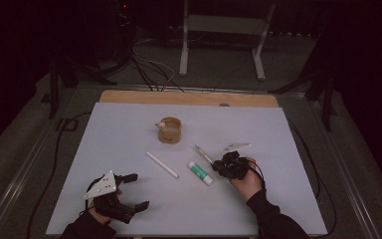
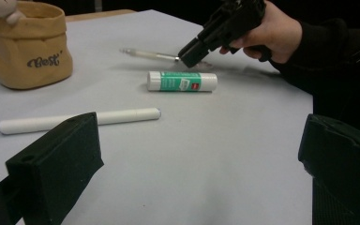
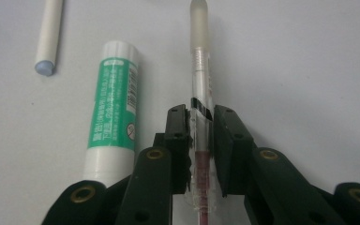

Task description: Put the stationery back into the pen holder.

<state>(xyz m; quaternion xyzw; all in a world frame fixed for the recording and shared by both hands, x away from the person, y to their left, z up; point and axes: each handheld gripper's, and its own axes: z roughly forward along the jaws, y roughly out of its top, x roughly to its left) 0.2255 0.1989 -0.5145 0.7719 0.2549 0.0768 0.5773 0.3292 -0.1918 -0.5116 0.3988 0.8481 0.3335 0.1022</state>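
The right gripper (image 3: pixel 200 140) has its jaws pressed on the clear pen (image 3: pixel 200 70); the glue stick (image 3: pixel 112 103) lies at its 9 o'clock. The left gripper (image 1: pixel 129 191) rests with jaws wide and empty.

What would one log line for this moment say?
right tool: shut on clear pen | left tool: open, idle | glue stick: beside pen

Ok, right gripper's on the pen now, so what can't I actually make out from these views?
- Pen: its rear end is cut off by the bottom edge of the right gripper view, between the right gripper jaws.
- Glue stick: label print blurred in that view.
- Beige pouch: contents hidden by its wall in the left gripper view; too small in the high view.
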